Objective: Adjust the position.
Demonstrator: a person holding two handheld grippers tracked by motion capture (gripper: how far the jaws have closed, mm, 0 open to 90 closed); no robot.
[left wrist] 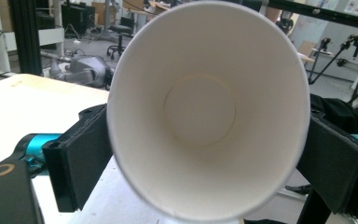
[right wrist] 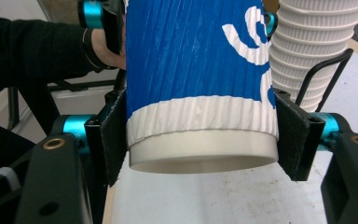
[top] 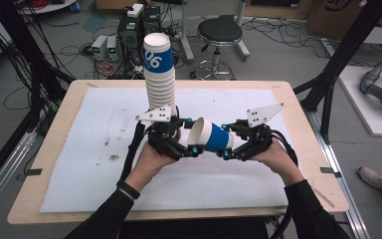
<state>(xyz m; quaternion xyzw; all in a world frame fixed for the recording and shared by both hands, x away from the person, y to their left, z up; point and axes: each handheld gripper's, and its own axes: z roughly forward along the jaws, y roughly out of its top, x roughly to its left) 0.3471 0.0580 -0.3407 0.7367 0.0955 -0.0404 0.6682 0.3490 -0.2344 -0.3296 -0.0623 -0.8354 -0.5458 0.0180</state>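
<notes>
**Cup Passed From Hand to Hand**

Middle of the high view: one blue and white paper cup, lying on its side, held up above the white mat. Long way of the cup running left to right, open mouth to the left, bottom end to the right.

Right gripper pinching the cup near its bottom end, jaws pressed on both sides of the ribbed blue wall in the right gripper view. Left gripper right at the open mouth, jaws spread apart on either side of the rim. In the left gripper view the white inside of the cup sits between the black jaws; hard to tell whether the pads touch it. Both grippers about as near to the cup, one at each end.

Just behind the left gripper, upper middle of the high view: a tall stack of cups, standing upright. Very close to the held cup, so easy to bump on the way. Probably the next job: slipping this cup onto that stack or carrying it away. Black stool far off on the floor at the top, not in the way.
</notes>
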